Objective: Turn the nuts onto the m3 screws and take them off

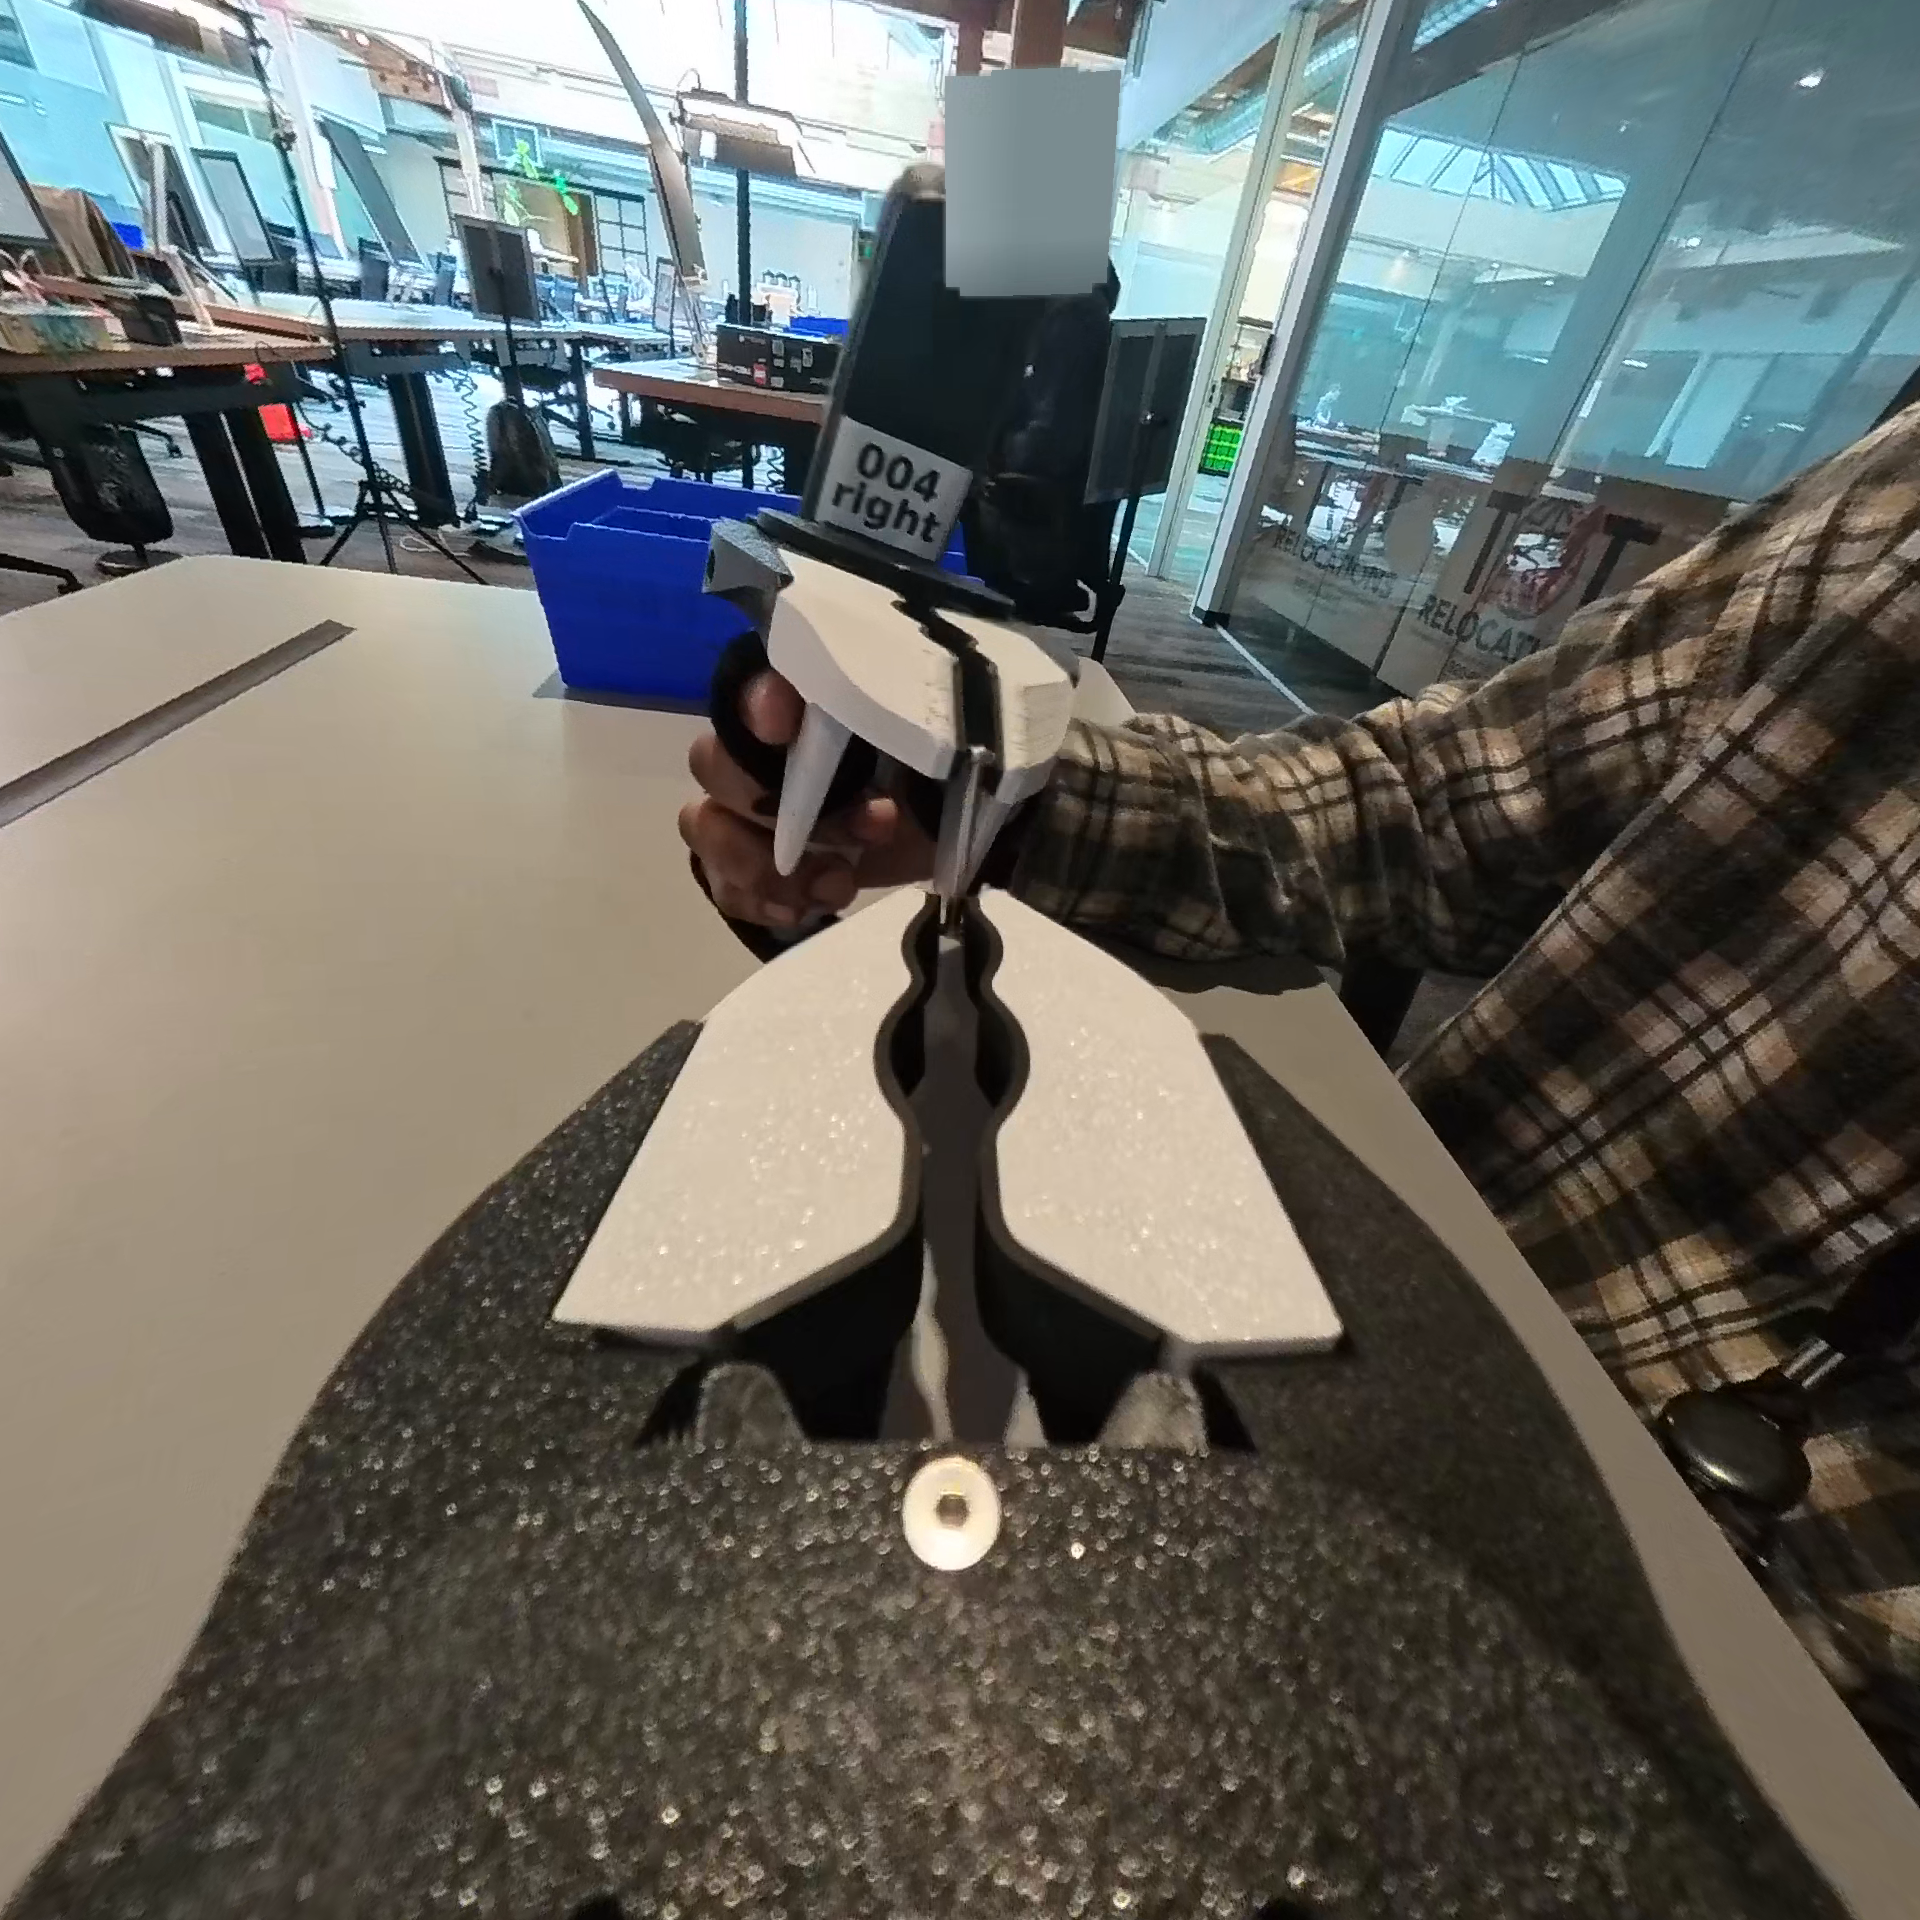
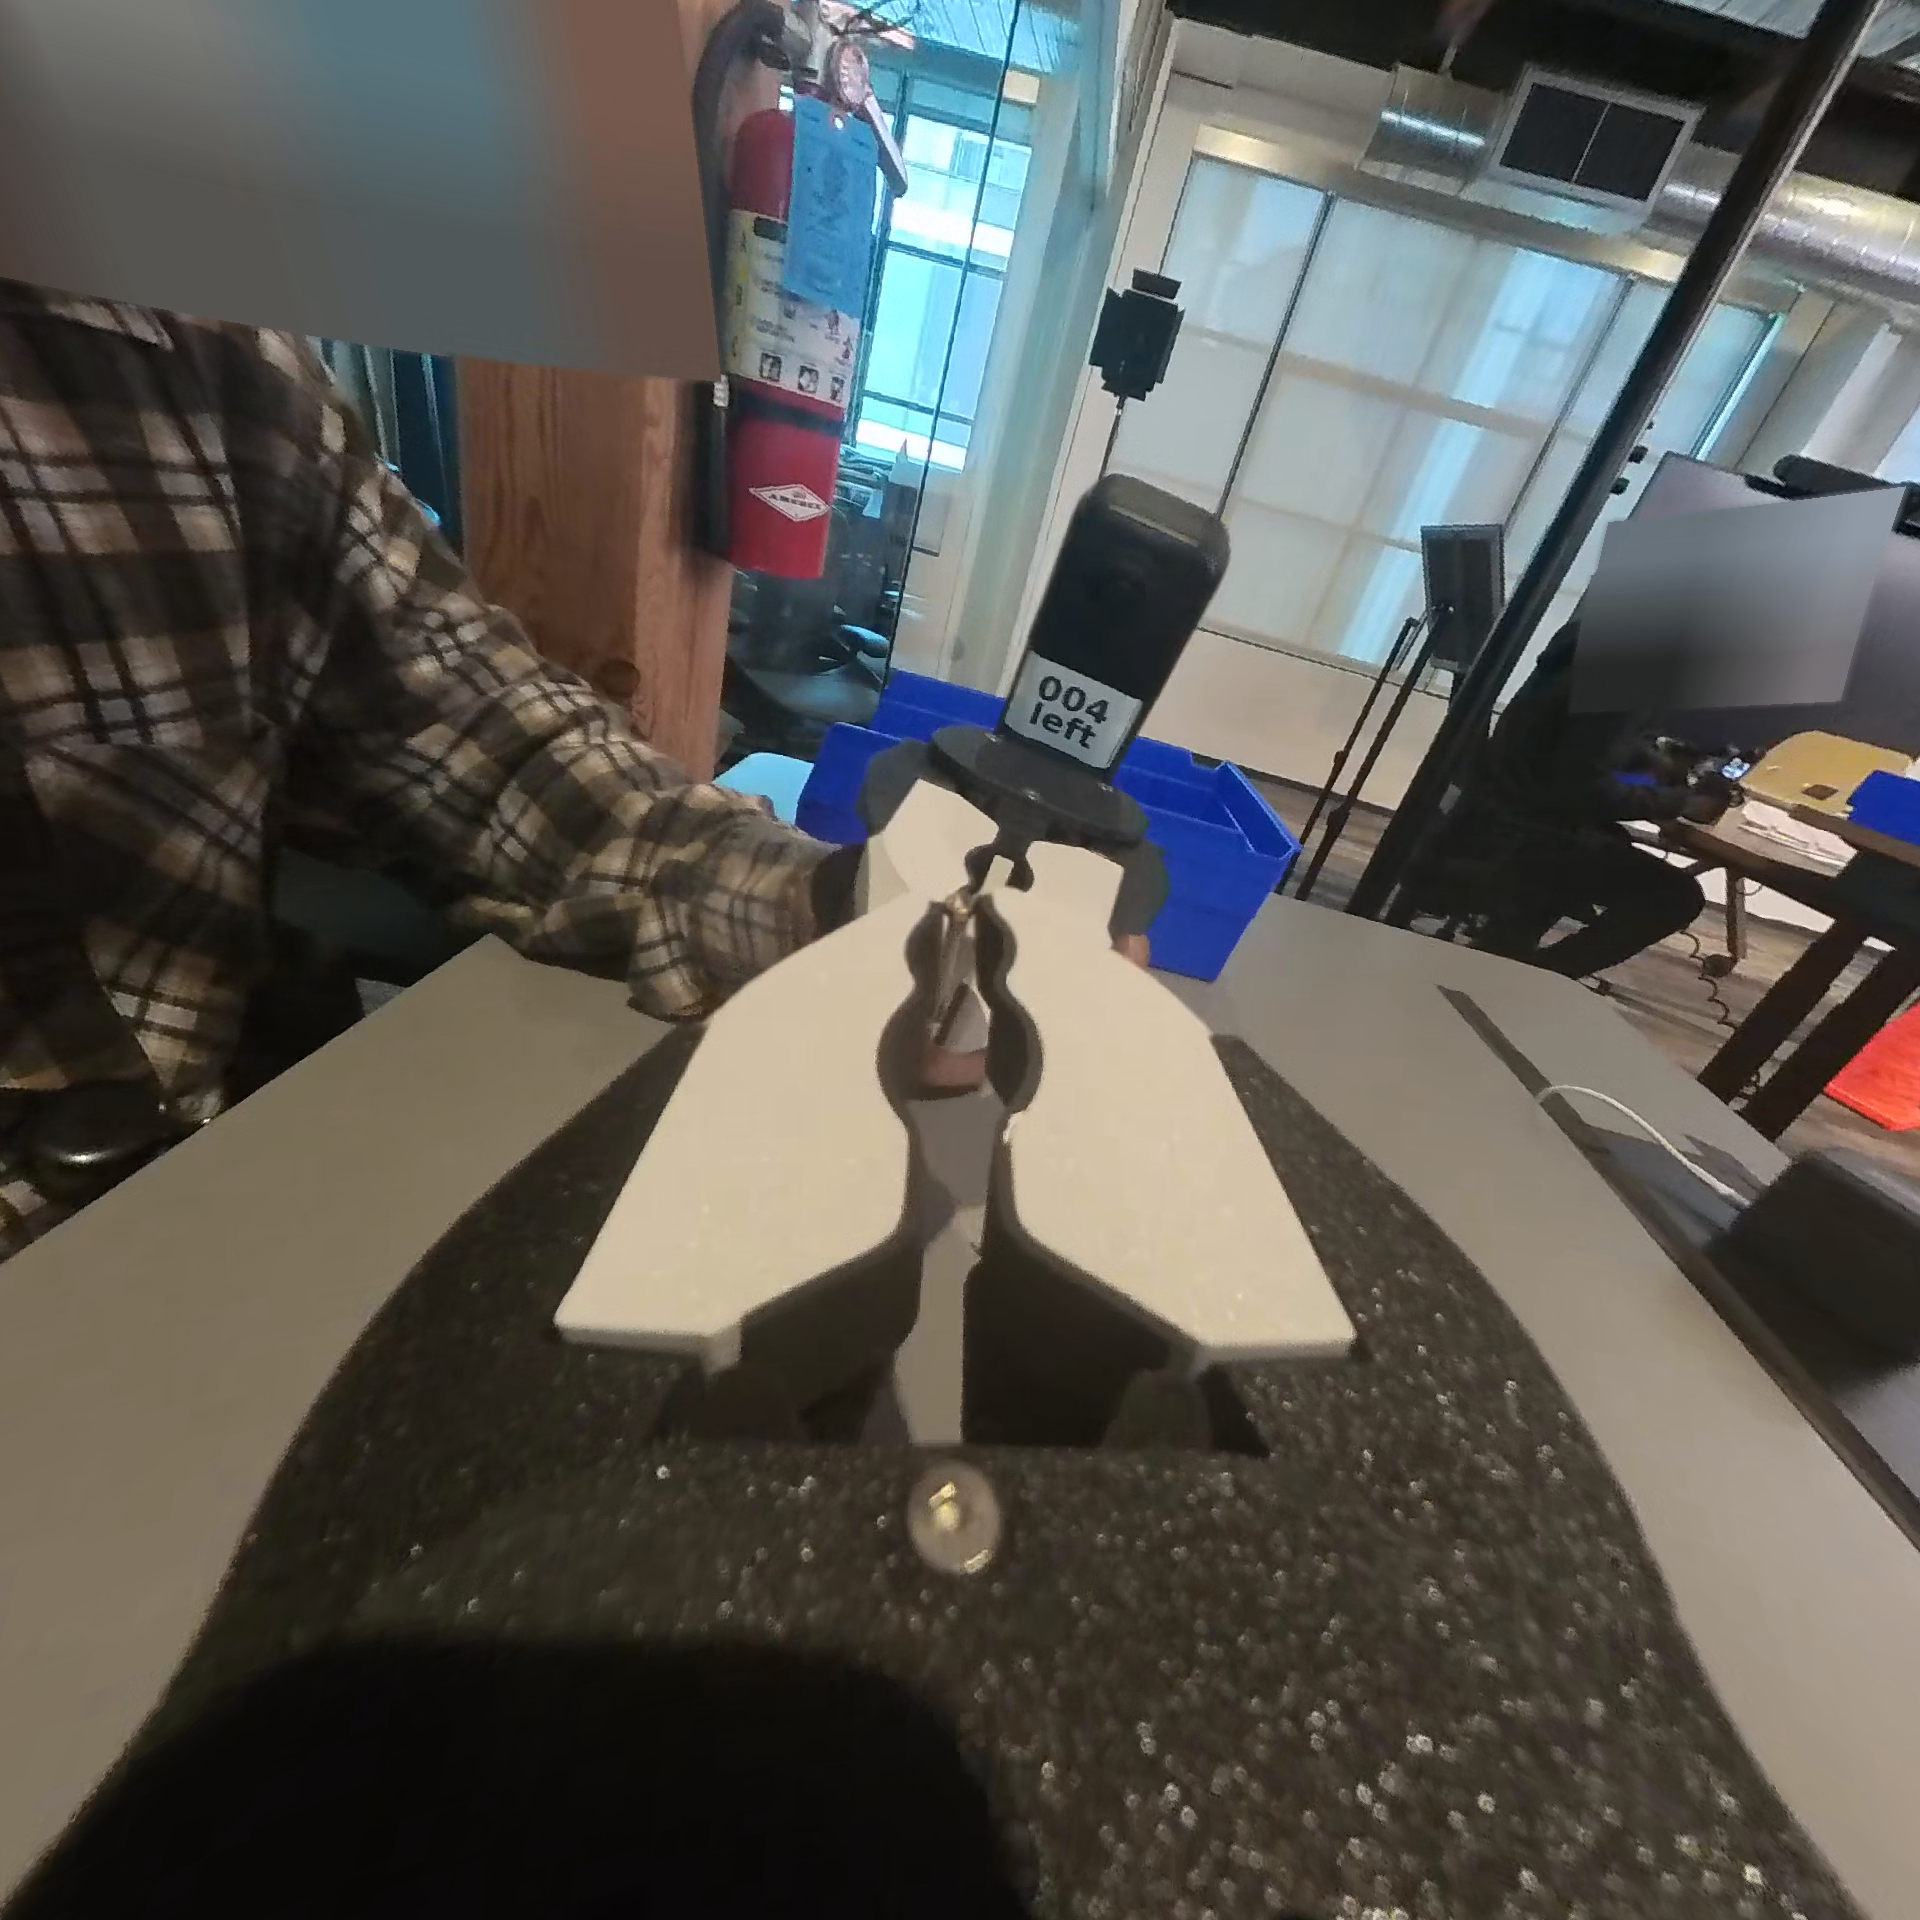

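Note:
My two grippers meet tip to tip above a pale grey table (image 1: 312, 987). In the left wrist view, my left gripper (image 1: 948, 916) has its jaws shut on a tiny part, which I take for the nut; it is too small to make out. The right gripper (image 1: 958, 878) points back at it. A thin metal shaft, the m3 screw (image 1: 962, 821), lies pinched between the right gripper's white fingers. In the right wrist view, my right gripper (image 2: 961, 920) is shut on the screw (image 2: 948, 977), and the left gripper (image 2: 1000, 868) touches its tip.
A blue bin (image 1: 623, 613) stands at the table's far edge and shows in the right wrist view too (image 2: 1205, 862). A person's plaid sleeve (image 1: 1403, 831) reaches in from the side. A black box (image 2: 1818, 1257) and a white cable (image 2: 1621, 1122) lie at the right. A slot (image 1: 166, 696) runs along the table. Less than 4 cm separates the two grippers' tips.

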